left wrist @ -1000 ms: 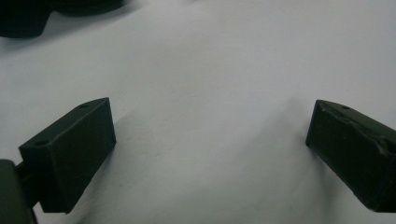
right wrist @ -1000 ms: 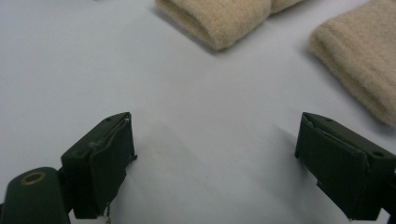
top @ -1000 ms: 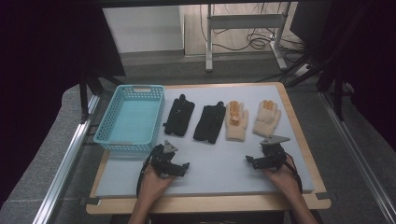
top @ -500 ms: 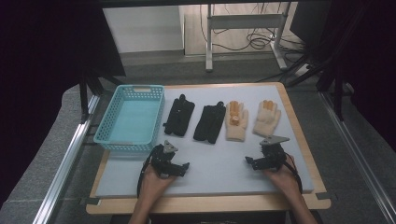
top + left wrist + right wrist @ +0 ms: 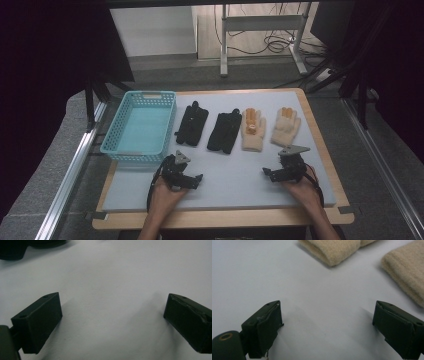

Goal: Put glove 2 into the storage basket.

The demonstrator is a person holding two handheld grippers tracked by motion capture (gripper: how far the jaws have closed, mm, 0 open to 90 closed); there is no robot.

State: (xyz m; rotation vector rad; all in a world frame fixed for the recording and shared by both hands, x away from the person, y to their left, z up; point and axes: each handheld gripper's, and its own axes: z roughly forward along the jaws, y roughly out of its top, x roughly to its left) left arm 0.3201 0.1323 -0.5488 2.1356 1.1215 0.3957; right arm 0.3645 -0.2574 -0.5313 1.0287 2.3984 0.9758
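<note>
**Both grippers resting open on the mat; four gloves lying in a row beyond them**

A person is sitting at the near edge of the table, each hand holding a gripper low over the pale grey mat [image 5: 235,175]. The mat is serving as the landmark here.

On the mat's near left part, the left gripper [image 5: 192,180] is sitting with its jaws spread wide apart and nothing between them; bare mat is showing in the gap in the left gripper view [image 5: 111,315]. On the mat's near right part, the right gripper [image 5: 267,173] is likewise standing with jaws wide apart and holding nothing, as the right gripper view [image 5: 327,320] is confirming. The two grippers are lying well apart from each other.

Farther along the mat, four gloves are lying flat in a row across its middle: a black glove [image 5: 192,123], a second black glove [image 5: 224,131] just beside it, then a cream glove with orange patches [image 5: 252,128], then another cream glove [image 5: 285,127]. The cream cuffs are showing near the right gripper's jaws.

At the mat's far left corner, a light blue basket [image 5: 112,135] is sitting, its interior showing no contents.
</note>
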